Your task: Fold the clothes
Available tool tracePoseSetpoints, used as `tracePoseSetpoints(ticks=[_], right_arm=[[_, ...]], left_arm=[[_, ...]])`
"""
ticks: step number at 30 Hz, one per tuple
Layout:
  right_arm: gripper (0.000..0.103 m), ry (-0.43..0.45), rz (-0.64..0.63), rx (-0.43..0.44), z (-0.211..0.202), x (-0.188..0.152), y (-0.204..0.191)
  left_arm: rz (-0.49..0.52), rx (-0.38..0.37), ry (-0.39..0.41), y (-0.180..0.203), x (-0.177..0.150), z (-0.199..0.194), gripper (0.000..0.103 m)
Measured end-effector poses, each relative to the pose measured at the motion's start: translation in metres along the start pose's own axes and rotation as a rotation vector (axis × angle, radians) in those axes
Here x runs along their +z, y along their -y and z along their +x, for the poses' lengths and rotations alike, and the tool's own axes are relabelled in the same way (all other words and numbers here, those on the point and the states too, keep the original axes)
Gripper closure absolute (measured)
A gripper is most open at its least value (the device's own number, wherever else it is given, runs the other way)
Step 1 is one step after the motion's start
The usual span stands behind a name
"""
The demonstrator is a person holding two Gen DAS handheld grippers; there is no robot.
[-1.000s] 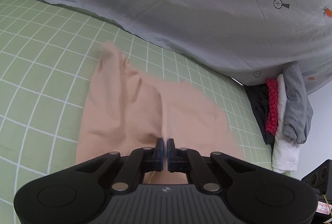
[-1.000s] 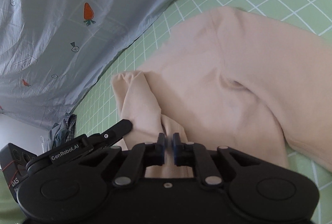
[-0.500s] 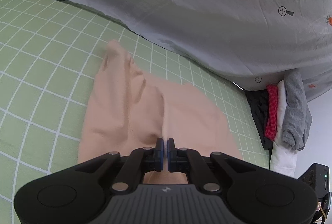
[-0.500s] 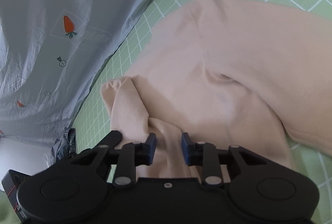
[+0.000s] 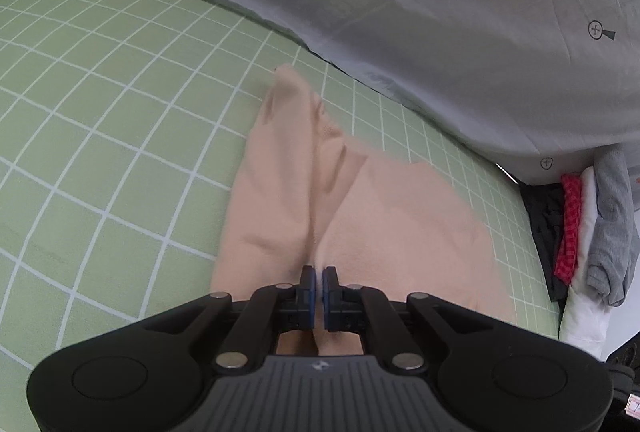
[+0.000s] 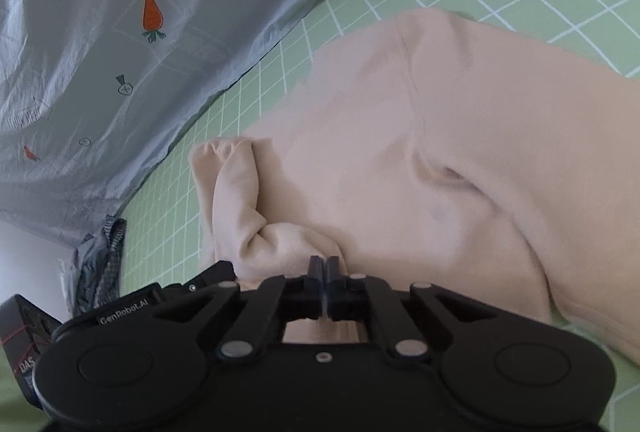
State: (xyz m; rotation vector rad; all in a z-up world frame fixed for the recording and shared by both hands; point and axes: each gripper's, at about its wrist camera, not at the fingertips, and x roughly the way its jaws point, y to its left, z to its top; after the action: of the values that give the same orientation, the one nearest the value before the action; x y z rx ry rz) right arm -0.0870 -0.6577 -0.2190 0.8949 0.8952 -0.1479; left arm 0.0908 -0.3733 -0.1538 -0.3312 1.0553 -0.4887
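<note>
A peach long-sleeved garment [image 5: 384, 216] lies on the green checked sheet [image 5: 100, 119]. My left gripper [image 5: 319, 278] is shut on a ridge of its cloth at the near edge, which runs away from the jaws. In the right wrist view the same garment [image 6: 460, 159] spreads to the right, with a bunched, twisted sleeve [image 6: 236, 199] on the left. My right gripper [image 6: 324, 266] is shut on the near end of that bunched cloth.
A grey carrot-print sheet [image 5: 440, 11] hangs along the far side of the bed and shows in the right wrist view [image 6: 120, 31]. A pile of clothes [image 5: 588, 232] in grey, red, white and black sits at the right. Checked dark cloth [image 6: 100, 256] lies at the left.
My right gripper opened half a second ago and has now shut again on the bunched sleeve cloth. My left gripper stayed shut on the garment and shifted a little over the bed.
</note>
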Motion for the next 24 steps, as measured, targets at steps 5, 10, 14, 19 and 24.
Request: tracePoseSetpoints(ticks=[5,10,14,19,24], right_arm=[[0.073,0.001,-0.033,-0.033,-0.008,0.0,-0.002],[0.04,0.041,-0.135,-0.124,-0.031,-0.004,-0.005],[0.029,0.082,-0.141,-0.181,-0.057,-0.014,0.004],[0.012,0.145,-0.193,-0.321,-0.095,-0.039,0.021],[0.001,0.191,-0.189,-0.437,-0.132,-0.064,0.054]], left_arm=[[0.035,0.038,-0.005,0.008,0.003,-0.007,0.069],[0.151,0.104,-0.042,0.025,-0.003,-0.022,0.051],[0.179,0.127,-0.056,0.033,-0.026,-0.043,0.048],[0.203,0.158,-0.069,0.037,-0.064,-0.074,0.033],[0.193,0.212,-0.084,0.036,-0.1,-0.097,0.017]])
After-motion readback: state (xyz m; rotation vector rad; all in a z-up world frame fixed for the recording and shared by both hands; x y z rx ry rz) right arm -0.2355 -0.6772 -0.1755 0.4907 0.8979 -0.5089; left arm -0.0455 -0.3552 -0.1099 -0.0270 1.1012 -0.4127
